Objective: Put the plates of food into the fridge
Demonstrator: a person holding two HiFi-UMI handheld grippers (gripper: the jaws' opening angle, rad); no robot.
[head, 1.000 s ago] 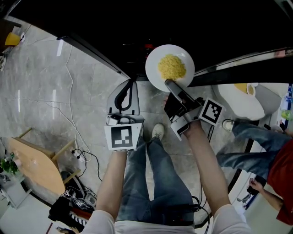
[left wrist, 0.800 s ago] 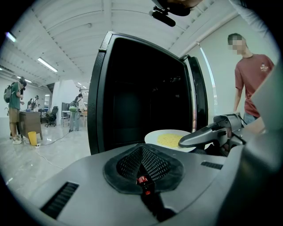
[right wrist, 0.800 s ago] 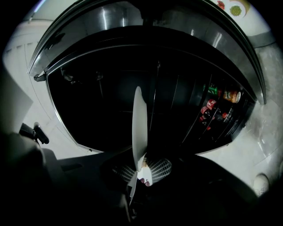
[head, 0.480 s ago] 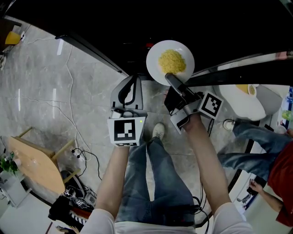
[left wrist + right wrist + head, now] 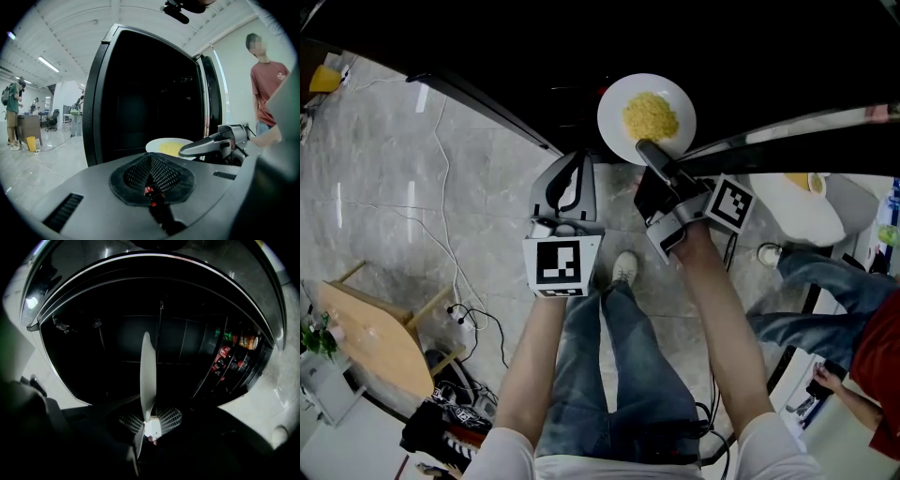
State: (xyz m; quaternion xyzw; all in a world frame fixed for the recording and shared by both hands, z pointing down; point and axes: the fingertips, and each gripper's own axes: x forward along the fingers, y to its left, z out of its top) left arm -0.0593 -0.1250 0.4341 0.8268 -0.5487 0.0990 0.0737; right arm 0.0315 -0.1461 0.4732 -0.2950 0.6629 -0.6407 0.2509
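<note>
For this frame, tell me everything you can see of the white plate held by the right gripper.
The white plate is round, smooth and glossy, ceramic-looking, with a mound of yellow food in its middle. The right gripper is shut on its near rim, holding it roughly level in the air at the dark opening of the fridge. Nothing else touches it. In the right gripper view it shows edge-on between the jaws.

My left gripper (image 5: 569, 178): grey shell, black mesh pads (image 5: 136, 174).
My marker cube (image 5: 558, 265), behind the jaws: black-and-white squares.
My clothes: blue jeans (image 5: 623, 375), white shoe (image 5: 623, 270).
</note>
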